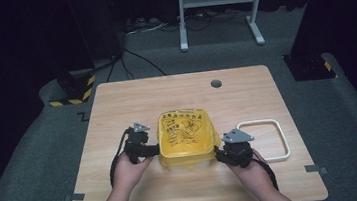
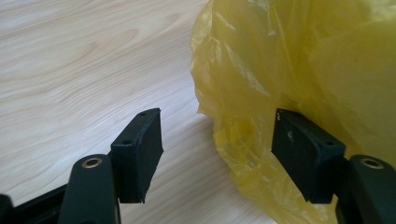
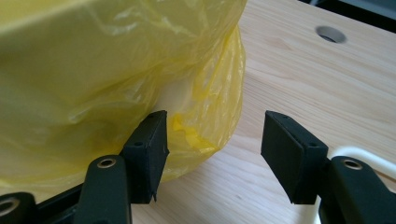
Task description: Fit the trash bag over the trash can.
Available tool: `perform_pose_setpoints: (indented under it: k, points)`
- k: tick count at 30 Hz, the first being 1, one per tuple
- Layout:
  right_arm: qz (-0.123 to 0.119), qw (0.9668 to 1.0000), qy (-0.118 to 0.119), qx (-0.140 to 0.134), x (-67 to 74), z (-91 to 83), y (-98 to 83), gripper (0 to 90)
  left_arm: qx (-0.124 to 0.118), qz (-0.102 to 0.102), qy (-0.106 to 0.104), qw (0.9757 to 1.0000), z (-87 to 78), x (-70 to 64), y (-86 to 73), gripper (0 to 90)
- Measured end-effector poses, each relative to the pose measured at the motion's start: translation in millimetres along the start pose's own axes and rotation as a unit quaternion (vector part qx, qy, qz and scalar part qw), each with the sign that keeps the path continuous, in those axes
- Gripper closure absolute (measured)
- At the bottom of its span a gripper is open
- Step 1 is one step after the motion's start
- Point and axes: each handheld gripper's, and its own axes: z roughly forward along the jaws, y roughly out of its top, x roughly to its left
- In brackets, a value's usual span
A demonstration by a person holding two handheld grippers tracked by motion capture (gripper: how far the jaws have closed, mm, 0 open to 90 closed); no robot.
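A white rounded-square ring [image 1: 265,140] lies at right of centre on the wooden table [image 1: 116,102]. A metal stand [image 1: 217,6] occupies the top centre; cables [image 1: 131,55] trail upper left.

Parted fingers [image 3: 149,144] flank yellow bag [image 3: 93,60] edge, perhaps touching.

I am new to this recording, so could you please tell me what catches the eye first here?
A bright yellow plastic bag pulled over a pale box-shaped container sits at the middle of the light wooden table. The black left gripper and black right gripper flank it, jaws apart at its crinkled lower edges. A white rounded-square frame lies flat to its right.
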Motion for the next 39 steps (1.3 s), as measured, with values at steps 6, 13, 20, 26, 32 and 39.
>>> perform_pose_setpoints:
  k: [6,13,20,26,32,39]
  points:
    - [0.000,1.0000,-0.008,-0.004,-11.3,-13.8,-9.2,43.0,0.006,0.024,-0.009,0.9997,13.0,-10.9,16.8,33.6]
    - [0.003,0.9997,-0.019,-0.012,-18.6,-24.5,-16.5,42.7,0.005,0.028,-0.023,0.9993,22.0,-18.5,23.9,33.6]
    - [0.013,0.9996,-0.022,-0.007,-26.3,-23.2,-23.1,42.5,0.001,0.027,-0.021,0.9994,20.5,-28.7,17.5,33.8]
    - [0.013,0.9996,-0.025,-0.009,-22.7,-22.8,-23.2,44.0,0.002,0.021,-0.024,0.9995,19.2,-27.1,15.8,35.6]
    - [-0.002,0.9998,-0.018,-0.008,-28.0,-3.3,-10.5,43.3,-0.008,-0.007,-0.007,0.9999,5.4,-31.6,-3.2,38.3]
    - [0.015,0.9995,-0.022,-0.016,-42.0,-7.0,-8.5,39.4,-0.020,-0.022,-0.007,0.9995,-11.3,-27.0,-23.6,27.0]
